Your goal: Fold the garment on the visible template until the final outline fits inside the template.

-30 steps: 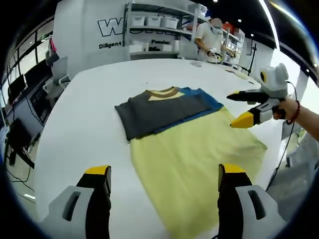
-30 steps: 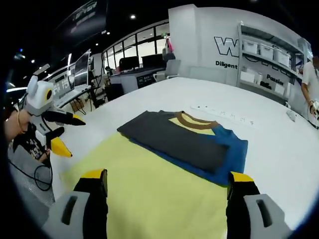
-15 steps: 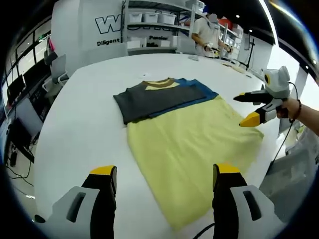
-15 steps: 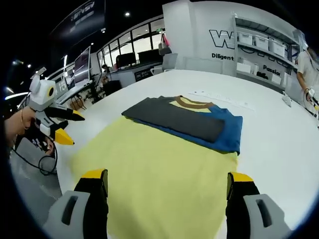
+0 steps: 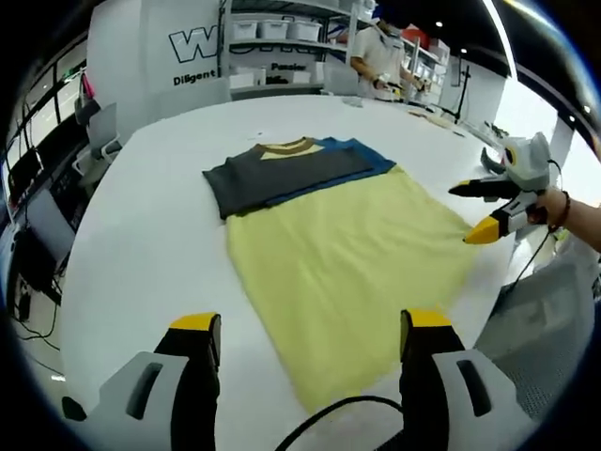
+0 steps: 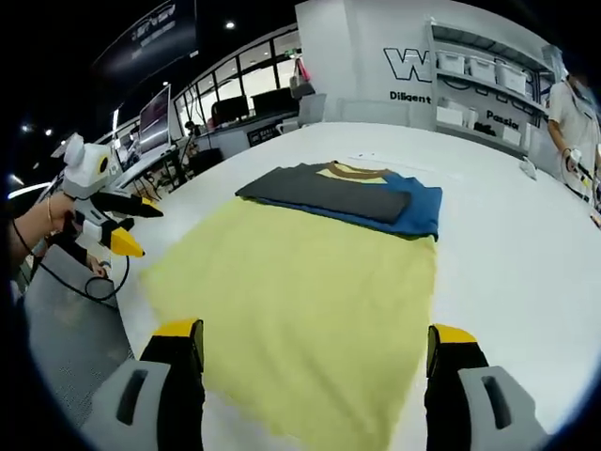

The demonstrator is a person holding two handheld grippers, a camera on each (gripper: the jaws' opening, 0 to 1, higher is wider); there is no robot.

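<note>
- The left hand-held gripper [image 5: 300, 352] had drawn back toward the near edge of the bench [image 5: 141, 235] over the last second, its jaws apart and holding nothing; its view took in more of the shirt's hem than before.
- The garment [image 5: 338, 244], a yellow T-shirt, lay flat on the white bench between the two grippers, with its dark grey and blue sleeves [image 5: 291, 174] folded across the chest near the collar. It had not shifted; only the cameras had moved.
- The right hand-held gripper [image 6: 315, 362] had pulled back likewise, jaws spread and empty, hovering over the hem end of the shirt.
- I judged that the sleeve folds were finished and both grippers were lining up on the bottom hem for a lengthwise fold; the long yellow body still looked unfolded.
- I could make out no template outline on the bench.
- The room beyond held shelving with white bins [image 5: 282, 28], a wall with lettering [image 6: 413, 66], desks with monitors [image 6: 155, 117], and a person [image 5: 376, 56] standing at the far side.
</note>
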